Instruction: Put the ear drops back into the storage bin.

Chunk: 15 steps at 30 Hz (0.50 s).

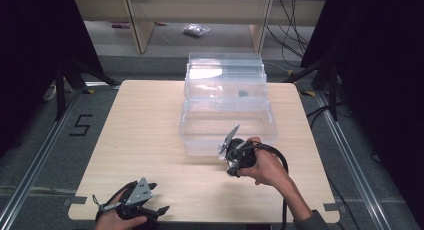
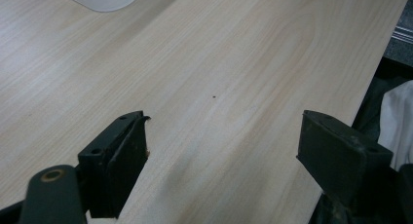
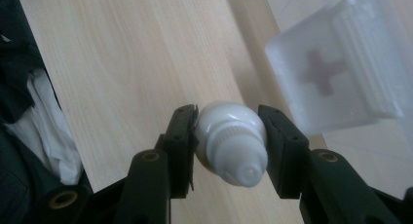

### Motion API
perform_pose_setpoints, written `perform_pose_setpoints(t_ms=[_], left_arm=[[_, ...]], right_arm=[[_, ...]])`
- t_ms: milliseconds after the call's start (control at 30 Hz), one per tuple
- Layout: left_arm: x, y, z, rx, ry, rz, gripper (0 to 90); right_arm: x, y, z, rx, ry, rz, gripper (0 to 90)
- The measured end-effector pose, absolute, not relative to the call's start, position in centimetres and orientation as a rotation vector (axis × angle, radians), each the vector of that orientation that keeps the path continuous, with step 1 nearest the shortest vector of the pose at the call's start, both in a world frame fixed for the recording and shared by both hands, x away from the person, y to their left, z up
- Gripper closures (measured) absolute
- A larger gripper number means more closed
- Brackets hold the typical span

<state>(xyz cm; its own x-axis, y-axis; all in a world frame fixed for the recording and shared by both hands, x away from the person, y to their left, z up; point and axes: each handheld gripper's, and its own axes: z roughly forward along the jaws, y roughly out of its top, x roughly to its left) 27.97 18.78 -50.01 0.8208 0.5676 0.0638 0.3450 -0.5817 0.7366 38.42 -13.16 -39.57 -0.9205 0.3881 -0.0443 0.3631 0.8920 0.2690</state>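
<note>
The pale wooden table with rounded corners (image 1: 145,140) lies before me on grey floor. At nine o'clock from it a black "5" marking (image 1: 80,125) sits on the floor, and black stand legs (image 1: 65,75) rise at ten o'clock. At twelve o'clock, well beyond the far edge, I see light wooden furniture legs (image 1: 140,25), with a small clear plastic bag (image 1: 196,30) on the floor between them. Dark cables (image 1: 292,27) hang at one o'clock. A metal floor rail (image 1: 350,155) runs along at three o'clock. Crumpled white cloth (image 3: 48,131) shows off the table's edge.
</note>
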Motion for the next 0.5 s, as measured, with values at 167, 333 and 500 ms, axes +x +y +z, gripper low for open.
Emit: perform_pose_setpoints(t_ms=[167, 333, 500], left_arm=[[27.8, 18.7, -50.1, 2.230, 0.686, 0.366, 17.9], [27.9, 18.7, -50.1, 2.234, 0.672, 0.378, 17.9], [27.8, 18.6, -50.1, 2.224, 0.691, 0.366, 17.8]], right_arm=[[38.6, -14.0, -38.7, 0.644, 2.958, 0.426, 60.1], [38.8, -15.0, -38.0, 0.663, 2.955, 0.412, 60.1], [38.9, -16.3, -37.1, 0.677, 2.928, 0.446, 60.1]])
